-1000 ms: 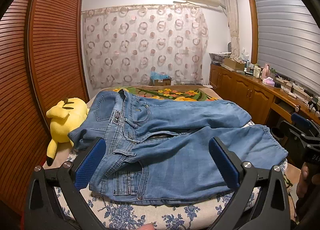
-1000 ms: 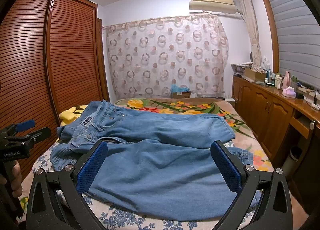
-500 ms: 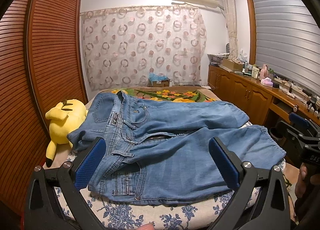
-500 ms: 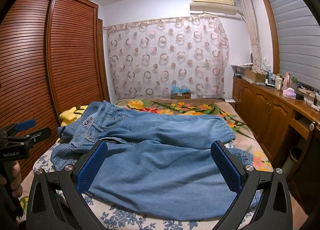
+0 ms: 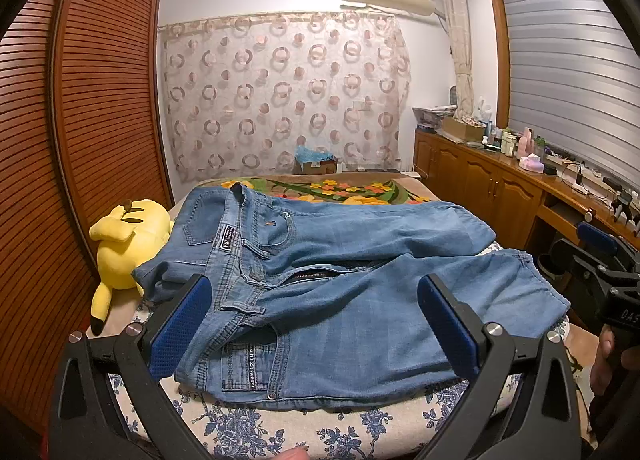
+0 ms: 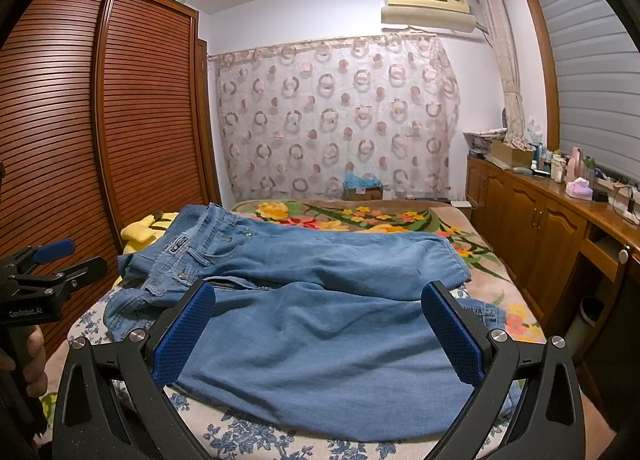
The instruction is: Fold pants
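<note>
Two grippers hover over the bed (image 5: 280, 426), both with jaws spread wide and empty: left gripper (image 5: 314, 324), right gripper (image 6: 318, 330). The jeans (image 5: 340, 288) lie across the bed, legs unfolded, a yellow plush toy (image 5: 128, 244) beside their waistband.

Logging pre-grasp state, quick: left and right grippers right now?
Left gripper: open, holding nothing, above the jeans.
Right gripper: open, holding nothing.

Light blue jeans (image 5: 340, 300) lying flat across the bed, waistband to the left, legs spread apart, zipper open, kinda rumpled.
</note>
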